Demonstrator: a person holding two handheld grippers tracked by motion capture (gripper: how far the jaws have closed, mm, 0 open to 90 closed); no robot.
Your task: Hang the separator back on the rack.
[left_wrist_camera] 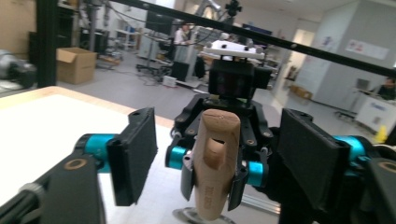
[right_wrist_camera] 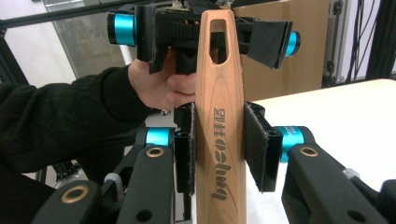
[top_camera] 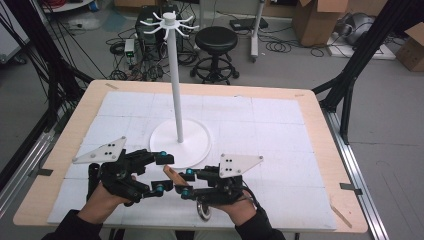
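Observation:
A wooden handle (top_camera: pixel 174 175) with a slot near its tip and dark lettering is clamped between the pads of my right gripper (top_camera: pixel 187 182), which is shut on it. In the right gripper view the handle (right_wrist_camera: pixel 219 93) stands upright between the jaws of the right gripper (right_wrist_camera: pixel 220 149). A metal ring-shaped end (top_camera: pixel 204 211) shows under the right hand. My left gripper (top_camera: pixel 162 174) faces it, open, its jaws spread wide on either side of the handle's tip without touching. In the left gripper view the handle (left_wrist_camera: pixel 217 163) points at the camera.
A tall white hook stand (top_camera: pixel 176 75) rises from a round white base (top_camera: pixel 195 145) at mid-table, just beyond both grippers. A white mat (top_camera: pixel 280 125) covers the wooden table (top_camera: pixel 325 150). A stool (top_camera: pixel 216 42) and boxes stand on the floor behind.

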